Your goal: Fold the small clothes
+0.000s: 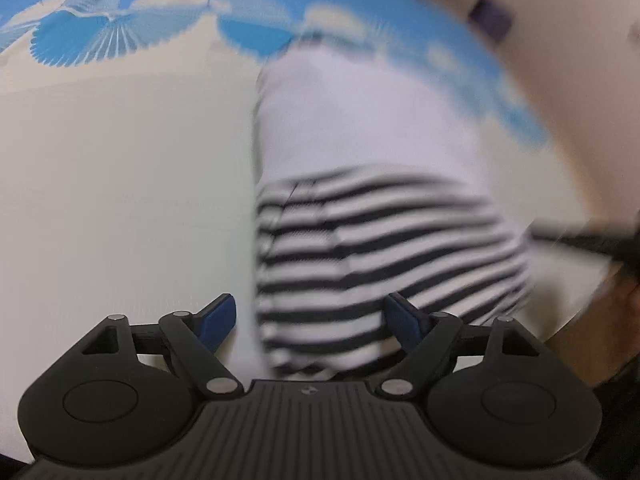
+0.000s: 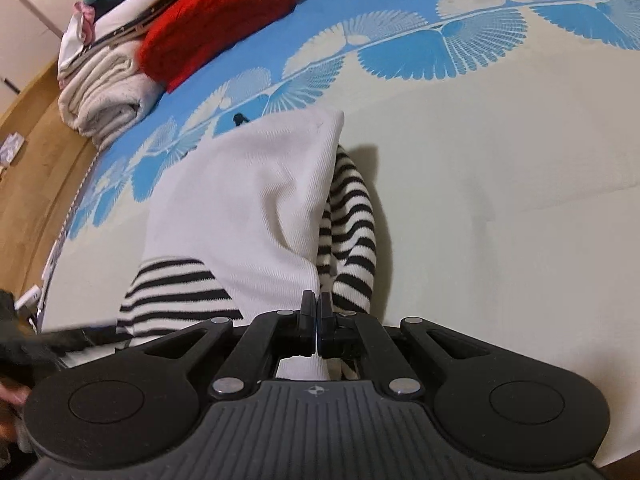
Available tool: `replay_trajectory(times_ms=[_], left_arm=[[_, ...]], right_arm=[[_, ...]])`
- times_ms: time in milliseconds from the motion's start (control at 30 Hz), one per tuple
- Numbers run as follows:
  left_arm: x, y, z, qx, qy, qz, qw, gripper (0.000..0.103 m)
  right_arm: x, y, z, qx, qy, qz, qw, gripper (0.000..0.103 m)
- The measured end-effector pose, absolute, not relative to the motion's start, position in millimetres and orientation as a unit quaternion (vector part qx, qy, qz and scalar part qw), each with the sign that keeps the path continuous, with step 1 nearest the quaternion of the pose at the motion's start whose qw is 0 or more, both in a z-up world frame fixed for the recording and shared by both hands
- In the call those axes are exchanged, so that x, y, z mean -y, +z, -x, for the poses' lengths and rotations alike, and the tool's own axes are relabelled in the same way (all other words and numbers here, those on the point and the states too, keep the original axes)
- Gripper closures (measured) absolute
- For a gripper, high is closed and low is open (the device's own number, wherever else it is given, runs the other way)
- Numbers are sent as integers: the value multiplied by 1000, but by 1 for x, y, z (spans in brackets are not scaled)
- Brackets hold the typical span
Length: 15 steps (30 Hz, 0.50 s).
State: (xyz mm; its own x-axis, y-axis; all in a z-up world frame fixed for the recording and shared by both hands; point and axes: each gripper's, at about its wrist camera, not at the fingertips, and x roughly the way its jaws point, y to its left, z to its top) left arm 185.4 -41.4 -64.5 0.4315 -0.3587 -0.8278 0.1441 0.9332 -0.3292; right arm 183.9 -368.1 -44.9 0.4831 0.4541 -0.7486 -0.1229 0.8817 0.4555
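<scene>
1. Two grippers are in view, one in each wrist camera, both over a small garment (image 2: 248, 200) that is part plain white and part black-and-white striped.
2. The left gripper (image 1: 310, 318) has its blue-padded fingers (image 1: 218, 320) spread wide apart with nothing between them; the striped part of the garment (image 1: 360, 248) lies just beyond and between them. This view is blurred.
3. The right gripper (image 2: 316, 316) has its fingers pressed together on the near edge of the white fabric, which rises in a fold toward them.
4. The garment lies on a cream cloth with a blue fan-patterned border (image 2: 500, 200); its white part reaches far toward the blue border, and striped parts show at near left and to the right of the white fold.
5. At far left in the right wrist view sits a pile of folded clothes: a red piece (image 2: 216, 16) on the right and a cream knitted piece (image 2: 104, 96) on the near left, touching each other.
6. A wooden floor (image 2: 36, 152) shows left of the cloth.
</scene>
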Motion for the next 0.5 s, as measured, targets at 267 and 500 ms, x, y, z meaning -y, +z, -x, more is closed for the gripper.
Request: replay_trajectory(times_ms=[267, 500], left_arm=[[26, -69, -183, -513, -150, 154, 831, 16], [14, -59, -183, -497, -144, 197, 833, 17]], right_arm=[[378, -56, -188, -497, 189, -213, 820, 65], [348, -68, -173, -532, 253, -116, 800, 78]])
